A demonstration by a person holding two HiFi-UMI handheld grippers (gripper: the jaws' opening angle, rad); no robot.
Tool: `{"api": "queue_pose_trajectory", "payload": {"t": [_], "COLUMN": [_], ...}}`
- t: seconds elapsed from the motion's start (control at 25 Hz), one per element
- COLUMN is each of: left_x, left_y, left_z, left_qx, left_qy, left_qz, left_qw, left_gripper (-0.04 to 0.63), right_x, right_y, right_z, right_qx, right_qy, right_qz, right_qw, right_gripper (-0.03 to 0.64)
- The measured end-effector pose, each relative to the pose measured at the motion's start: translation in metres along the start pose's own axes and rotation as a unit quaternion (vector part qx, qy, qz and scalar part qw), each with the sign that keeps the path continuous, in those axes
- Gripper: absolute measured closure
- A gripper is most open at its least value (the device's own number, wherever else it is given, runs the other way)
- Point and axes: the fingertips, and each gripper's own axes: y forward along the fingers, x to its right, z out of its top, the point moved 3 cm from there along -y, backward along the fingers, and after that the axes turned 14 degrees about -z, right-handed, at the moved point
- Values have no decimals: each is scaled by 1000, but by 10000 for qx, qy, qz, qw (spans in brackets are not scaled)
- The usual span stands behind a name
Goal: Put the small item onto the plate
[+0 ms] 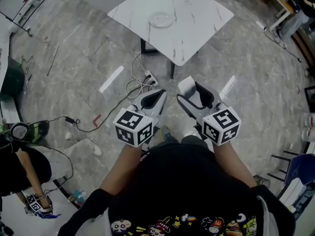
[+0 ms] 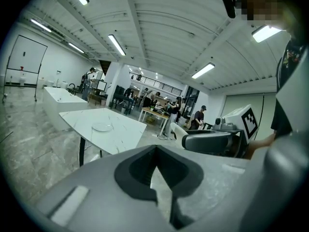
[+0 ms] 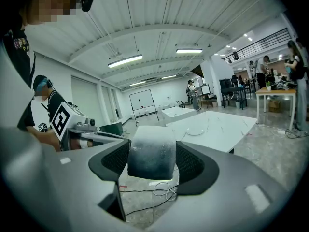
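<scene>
- Currently the small item (image 3: pixel 151 151), a pale grey block with rounded edges, sits between the two jaws of the right hand-held gripper (image 1: pixel 195 93); the dark pads press on both its sides, and it is up in the air, not on anything.
- From the head view the block shows as a white piece at the front of this hand-held gripper, above the floor (image 1: pixel 74 58) and well apart from the worktop (image 1: pixel 197 14).
- The plate (image 1: pixel 161 19) is round and pale and lies flat near the middle of the white marbled worktop, with nothing on it.
- The left hand-held gripper (image 1: pixel 153 98) is just beside the right one, at about the same height; its jaws are brought together and nothing is between them.
- Both are held in front of the person's body and point toward the worktop.
- On the floor between the grippers and the worktop lie white cables (image 1: pixel 140 82).
</scene>
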Motion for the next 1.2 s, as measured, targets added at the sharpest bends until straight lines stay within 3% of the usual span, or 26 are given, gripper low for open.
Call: {"api": "queue_pose_trajectory", "payload": {"t": [1.2], "left_x": [7], "left_y": [-29], "left_z": [3], "left_qx": [167], "left_qy": [174], "left_qz": [82], "left_qw": [9997], "left_gripper": [595], "right_x": [-32], "right_y": [0], "right_z": [3], "right_qx": [6], "right_qy": [-478], "right_qz": [82], "right_qw": [9988], "right_gripper": [288]}}
